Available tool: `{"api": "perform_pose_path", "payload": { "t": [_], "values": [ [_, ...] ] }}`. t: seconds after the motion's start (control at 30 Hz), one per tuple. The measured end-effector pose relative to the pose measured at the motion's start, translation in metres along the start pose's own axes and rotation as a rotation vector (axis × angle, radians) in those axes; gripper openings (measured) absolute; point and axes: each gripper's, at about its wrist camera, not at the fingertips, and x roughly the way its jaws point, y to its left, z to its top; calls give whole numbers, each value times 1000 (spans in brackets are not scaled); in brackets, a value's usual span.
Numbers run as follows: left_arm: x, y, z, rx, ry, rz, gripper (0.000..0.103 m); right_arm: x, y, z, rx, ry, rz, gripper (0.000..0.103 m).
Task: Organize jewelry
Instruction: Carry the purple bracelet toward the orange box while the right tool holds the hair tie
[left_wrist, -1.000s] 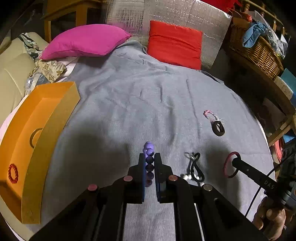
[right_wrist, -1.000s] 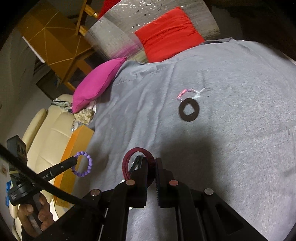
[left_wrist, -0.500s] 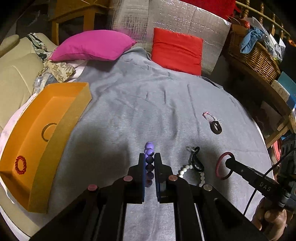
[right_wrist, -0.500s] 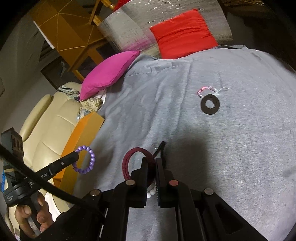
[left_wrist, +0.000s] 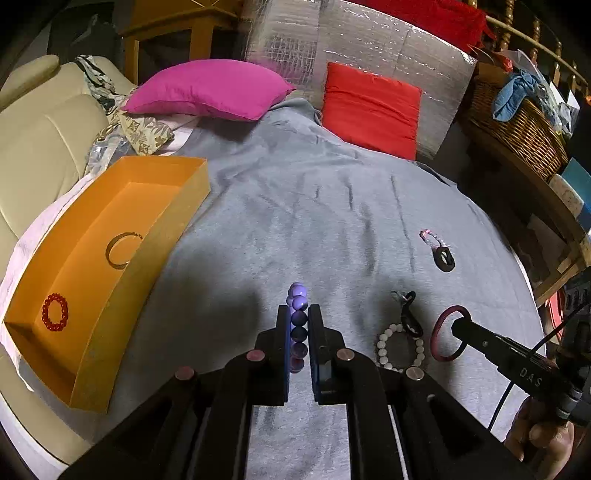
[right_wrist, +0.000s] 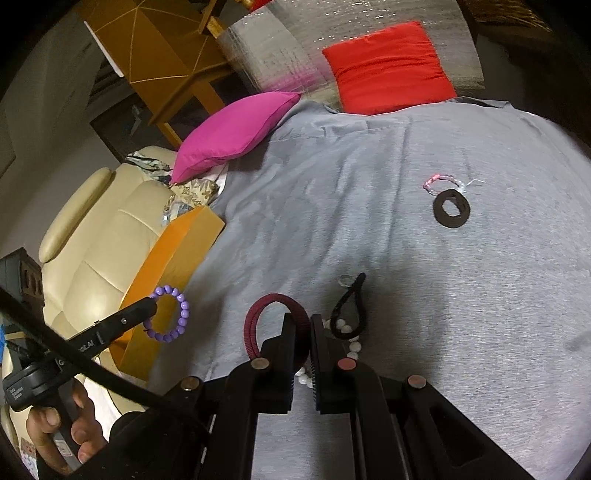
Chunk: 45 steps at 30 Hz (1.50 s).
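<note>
1. Purple bead bracelet (left_wrist: 297, 325) sits pinched edge-on between the fingers of the left gripper (left_wrist: 298, 314), lifted above the grey blanket (left_wrist: 295, 221); in the right wrist view the same bracelet (right_wrist: 168, 314) hangs as a full ring at 9 o'clock, in front of the orange box.
2. Maroon ring bangle (right_wrist: 275, 325) is clamped in the right gripper (right_wrist: 303, 321), fingers narrow on its band; from the left wrist view it shows at 4 o'clock (left_wrist: 448, 334), off the blanket.
3. Orange box (left_wrist: 155, 266) lies at 9 o'clock in the left wrist view, open-topped. Inside: a red bead bracelet (left_wrist: 55, 312) near the close end and a thin gold bangle (left_wrist: 122, 251) further in, well apart.
4. On the blanket, between the two grippers: white bead bracelet (left_wrist: 399, 347) touching a black cord loop (left_wrist: 408, 314).
5. Further out, at 2 o'clock in the left wrist view: flat black ring (left_wrist: 444, 258) touching a small pink-and-clear bracelet (left_wrist: 430, 237).
6. Background at 12 o'clock: magenta pillow (left_wrist: 210, 88), red pillow (left_wrist: 369, 110). Wicker basket (left_wrist: 517, 133) at 2 o'clock.
</note>
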Motion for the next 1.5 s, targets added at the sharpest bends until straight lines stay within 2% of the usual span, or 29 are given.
{"api": "perform_pose_path", "payload": {
  "t": [0.97,1.5],
  "values": [
    [-6,25,-3,-37,-15,38,9,19,19,0,-64,36,-29,8],
    [-18,50,-3,-70,-31,63,9,32,47,11,-124,42,-42,8]
  ]
}}
